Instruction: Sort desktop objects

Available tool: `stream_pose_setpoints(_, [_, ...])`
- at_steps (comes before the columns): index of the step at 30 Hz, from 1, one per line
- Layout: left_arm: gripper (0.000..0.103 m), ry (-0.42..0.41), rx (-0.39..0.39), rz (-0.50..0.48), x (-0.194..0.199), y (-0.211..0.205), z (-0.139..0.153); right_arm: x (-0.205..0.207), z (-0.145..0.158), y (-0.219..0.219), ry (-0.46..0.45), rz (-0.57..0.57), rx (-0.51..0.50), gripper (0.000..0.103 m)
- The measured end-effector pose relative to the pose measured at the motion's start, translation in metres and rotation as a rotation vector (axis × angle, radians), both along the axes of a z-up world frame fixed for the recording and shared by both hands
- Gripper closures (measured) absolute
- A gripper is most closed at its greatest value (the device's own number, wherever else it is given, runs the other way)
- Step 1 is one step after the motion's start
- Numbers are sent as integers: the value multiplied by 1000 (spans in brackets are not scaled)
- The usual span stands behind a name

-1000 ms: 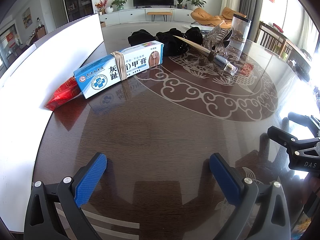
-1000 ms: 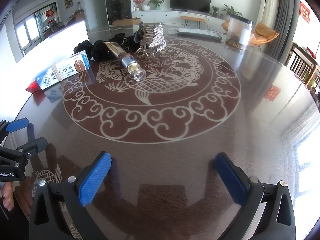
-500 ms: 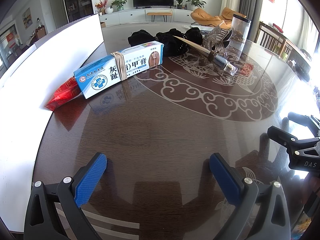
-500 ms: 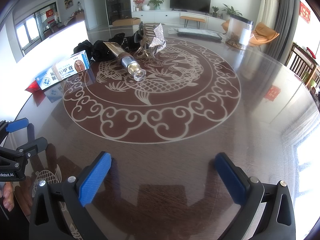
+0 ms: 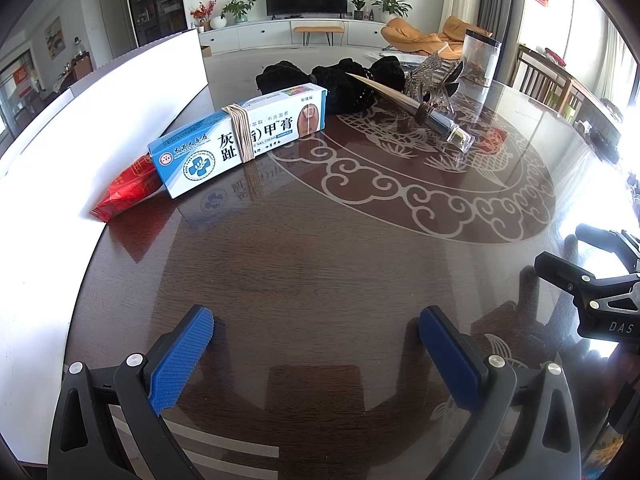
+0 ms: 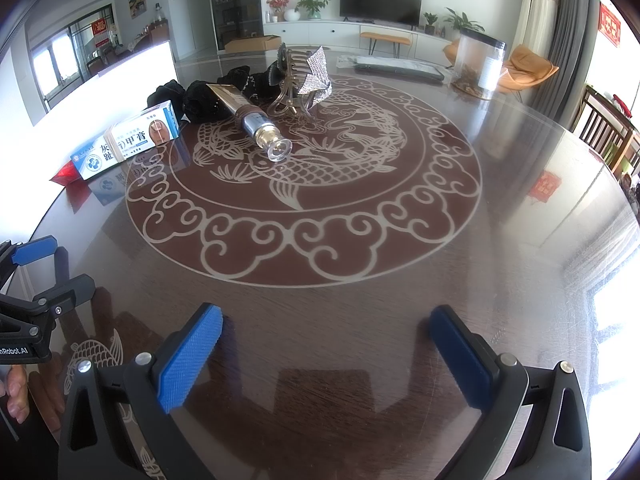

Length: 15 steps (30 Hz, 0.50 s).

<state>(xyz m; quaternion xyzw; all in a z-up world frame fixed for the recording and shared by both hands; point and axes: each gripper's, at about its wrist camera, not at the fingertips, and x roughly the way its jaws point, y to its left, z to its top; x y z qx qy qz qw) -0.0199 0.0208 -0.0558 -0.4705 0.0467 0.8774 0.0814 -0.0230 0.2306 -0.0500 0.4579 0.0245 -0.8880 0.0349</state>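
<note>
The blue-and-white cream box (image 5: 240,140), bound round its middle with rubber bands (image 5: 242,136), lies on its long side in the upper left of the left wrist view, well beyond the left gripper (image 5: 316,344) and a little left of its centre line. A red packet (image 5: 128,190) sits touching the box's lower left end. Behind the box, toward the top centre, a heap of black fabric (image 5: 340,78) spreads across the table. A gold tube with a silver neck and clear cap (image 5: 420,106) lies slanted at upper right of the box, its flat tail over the black fabric, and a rhinestone hair claw clip (image 5: 432,80) stands just behind it.

In the right wrist view the same group sits in the upper left: the box (image 6: 128,142), the tube (image 6: 252,120) pointing its cap down-frame, and the clip (image 6: 300,80) just right of the tube. All lie well beyond the right gripper (image 6: 326,346).

Both grippers stand wide apart with nothing between their blue pads (image 5: 180,360), low over the dark glossy table (image 5: 320,264) at the bottom of each frame. A clear canister with a black lid (image 6: 480,64) stands at the far upper right, apart from the rest. A white board (image 5: 100,120) runs along the table's left edge. A hand (image 6: 16,396) shows at the lower left edge of the right view.
</note>
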Motion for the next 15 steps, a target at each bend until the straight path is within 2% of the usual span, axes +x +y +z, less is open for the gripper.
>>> stream_pose_setpoints(15, [0,-9,-2,5,2,-1,0,0,0,0,0,0,0,0])
